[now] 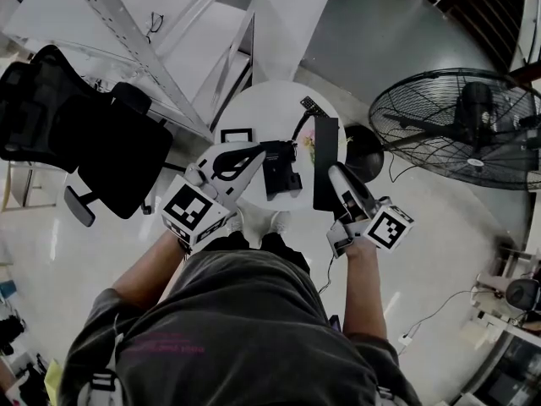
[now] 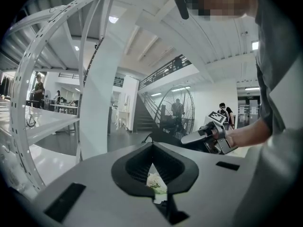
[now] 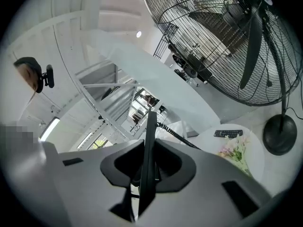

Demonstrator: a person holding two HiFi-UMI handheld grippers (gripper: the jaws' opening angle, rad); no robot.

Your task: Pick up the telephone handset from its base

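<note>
The black telephone base point(image 1: 281, 171) stands on the round white table point(image 1: 254, 108). The handset point(image 1: 325, 161) is off the base, a long black slab held edge-up. My right gripper point(image 1: 336, 176) is shut on it. In the right gripper view the handset point(image 3: 148, 174) stands thin between the two pads, and its coiled cord point(image 3: 173, 132) runs away toward the table. My left gripper point(image 1: 245, 156) hovers over the table's near left side, beside the base. Its jaws point(image 2: 152, 148) meet at the tips with nothing between them.
A remote control point(image 1: 312, 105) and a bunch of flowers point(image 1: 308, 144) lie on the table. A big floor fan point(image 1: 465, 125) stands to the right, a black office chair point(image 1: 84, 134) to the left, and white metal racking point(image 1: 135, 41) behind.
</note>
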